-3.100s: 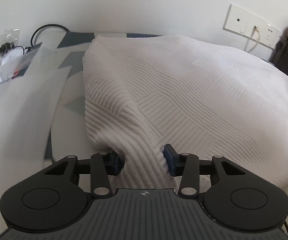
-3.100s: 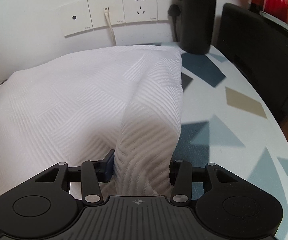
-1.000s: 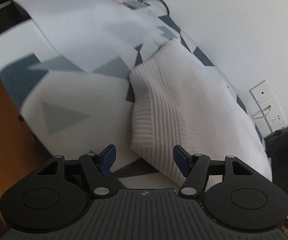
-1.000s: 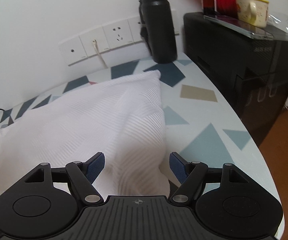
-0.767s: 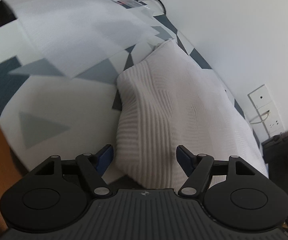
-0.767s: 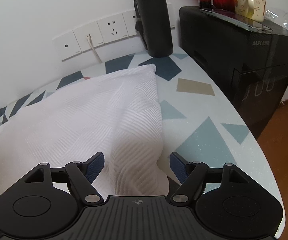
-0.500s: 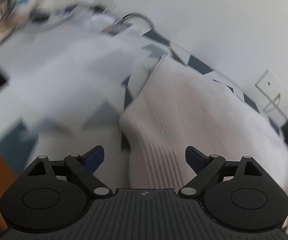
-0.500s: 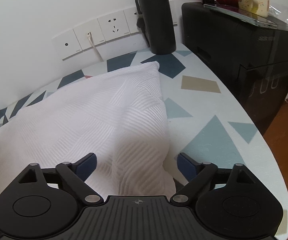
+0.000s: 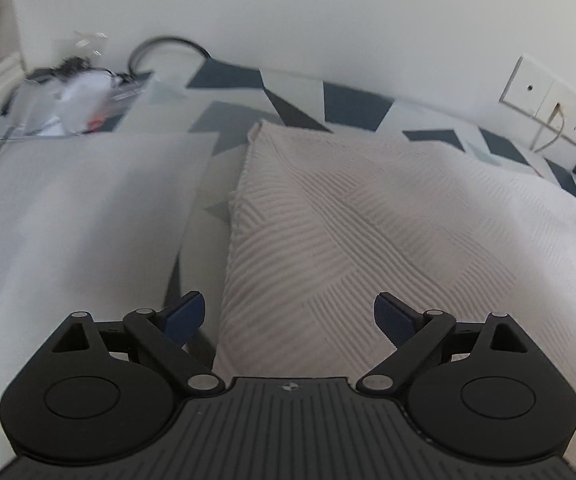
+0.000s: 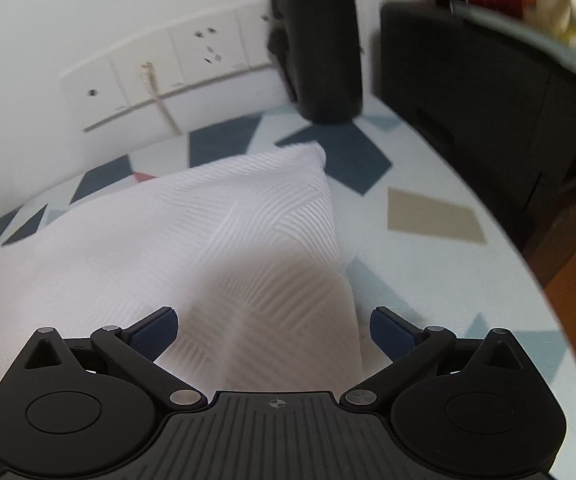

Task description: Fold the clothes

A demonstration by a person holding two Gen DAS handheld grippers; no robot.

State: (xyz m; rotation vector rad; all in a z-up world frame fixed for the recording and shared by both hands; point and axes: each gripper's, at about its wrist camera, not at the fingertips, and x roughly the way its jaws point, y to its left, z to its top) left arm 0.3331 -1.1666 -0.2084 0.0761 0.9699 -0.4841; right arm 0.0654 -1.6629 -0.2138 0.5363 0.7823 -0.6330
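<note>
Item: white knitted garment, ribbed in chevron blocks, lay spread on the patterned tabletop in a broad, roughly rectangular slab with doubled, rounded edges at both ends; whether this was a half-way fold or the finished one could not be told from its lie. Handling, judged: light, soft and limp, thick enough to hold a plump edge, textured enough not to slip between pads, nothing fragile; likely to sag and drag if lifted by one point. Best hold, judged: the near corners or the doubled side edges, pinching all layers together. Left hand-held gripper hovered with jaws spread wide, nothing between them, straddling the garment's near left edge. Right hand-held gripper likewise gaped wide and empty over the near right corner, where the cloth humped slightly. Surroundings: pale sheet just beside the garment's left edge; clutter and a looped cable at the far left; wall sockets behind; dark flask near the far right corner; black appliance beyond the tabletop's edge.
</note>
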